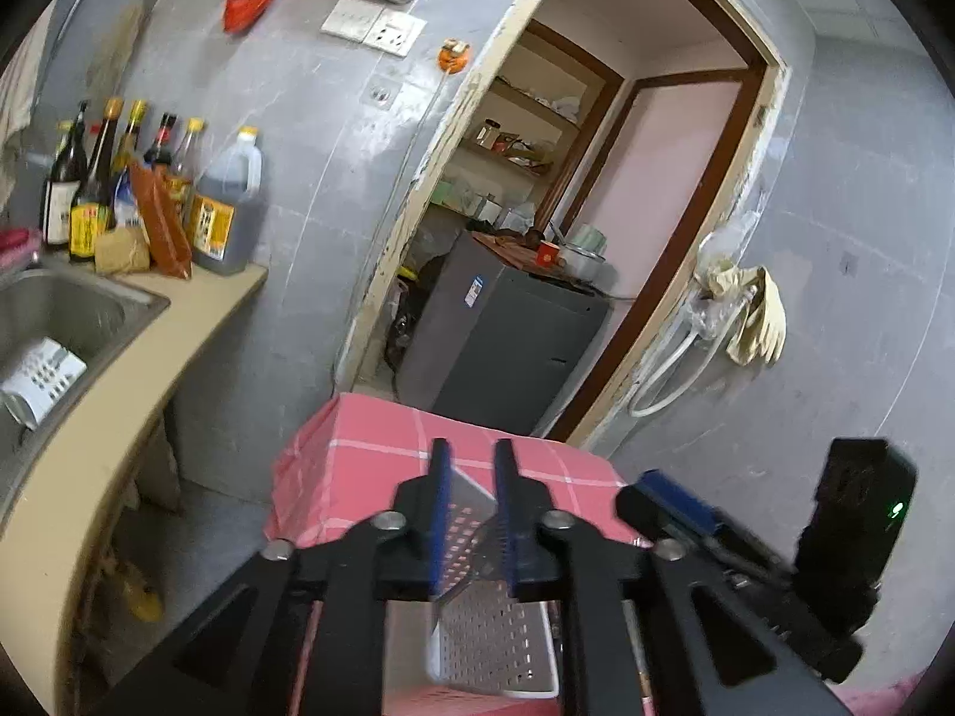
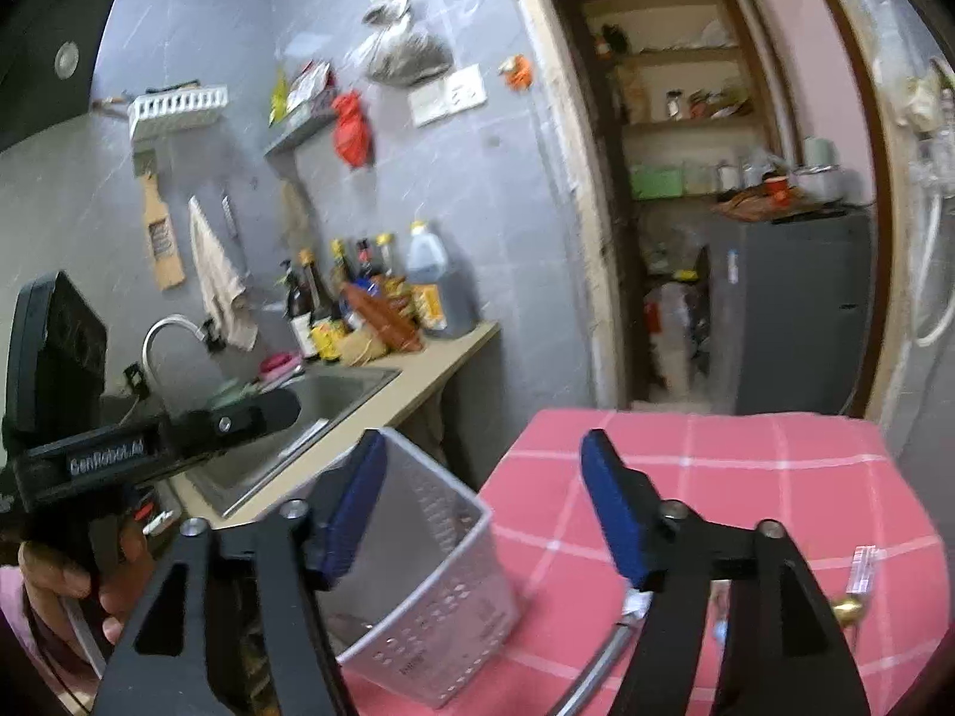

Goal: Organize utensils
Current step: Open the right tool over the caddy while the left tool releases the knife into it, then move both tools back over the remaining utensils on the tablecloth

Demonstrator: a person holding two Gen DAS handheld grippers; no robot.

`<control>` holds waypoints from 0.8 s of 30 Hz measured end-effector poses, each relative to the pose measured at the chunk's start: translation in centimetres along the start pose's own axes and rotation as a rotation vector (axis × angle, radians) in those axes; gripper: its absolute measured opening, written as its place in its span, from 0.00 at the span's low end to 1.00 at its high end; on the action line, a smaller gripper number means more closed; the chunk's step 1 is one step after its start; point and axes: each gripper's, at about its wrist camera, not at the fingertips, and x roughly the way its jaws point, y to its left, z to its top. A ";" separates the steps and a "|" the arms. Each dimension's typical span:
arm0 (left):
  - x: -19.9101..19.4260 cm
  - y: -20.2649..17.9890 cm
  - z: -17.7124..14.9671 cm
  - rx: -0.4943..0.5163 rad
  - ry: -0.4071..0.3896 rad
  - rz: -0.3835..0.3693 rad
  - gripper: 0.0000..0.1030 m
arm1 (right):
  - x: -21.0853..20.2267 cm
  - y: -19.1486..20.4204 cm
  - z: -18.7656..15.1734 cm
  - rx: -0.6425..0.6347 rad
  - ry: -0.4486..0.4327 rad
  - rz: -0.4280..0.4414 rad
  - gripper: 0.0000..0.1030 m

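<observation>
A white perforated utensil basket (image 2: pixel 430 573) stands on the pink checked tablecloth (image 2: pixel 746 477). In the left wrist view the basket (image 1: pixel 495 632) sits just below and between the fingers of my left gripper (image 1: pixel 473 459), whose blue pads stand a narrow gap apart with the basket's corner between them; no grip is evident. My right gripper (image 2: pixel 486 459) is open and empty above the table, right of the basket. A metal utensil handle (image 2: pixel 597 665) and a gold and clear-handled utensil (image 2: pixel 856 588) lie on the cloth under the right fingers.
A beige counter (image 1: pixel 149 352) with a steel sink (image 1: pixel 65 316) and several sauce bottles (image 1: pixel 143 203) is at the left. A second white basket (image 1: pixel 42 379) lies in the sink. A doorway with a grey fridge (image 1: pixel 501 334) is behind the table.
</observation>
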 end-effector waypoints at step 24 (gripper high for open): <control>1.5 -13.4 -4.4 0.237 -0.101 0.049 0.96 | -13.0 -11.2 0.9 0.006 -0.148 -0.326 0.99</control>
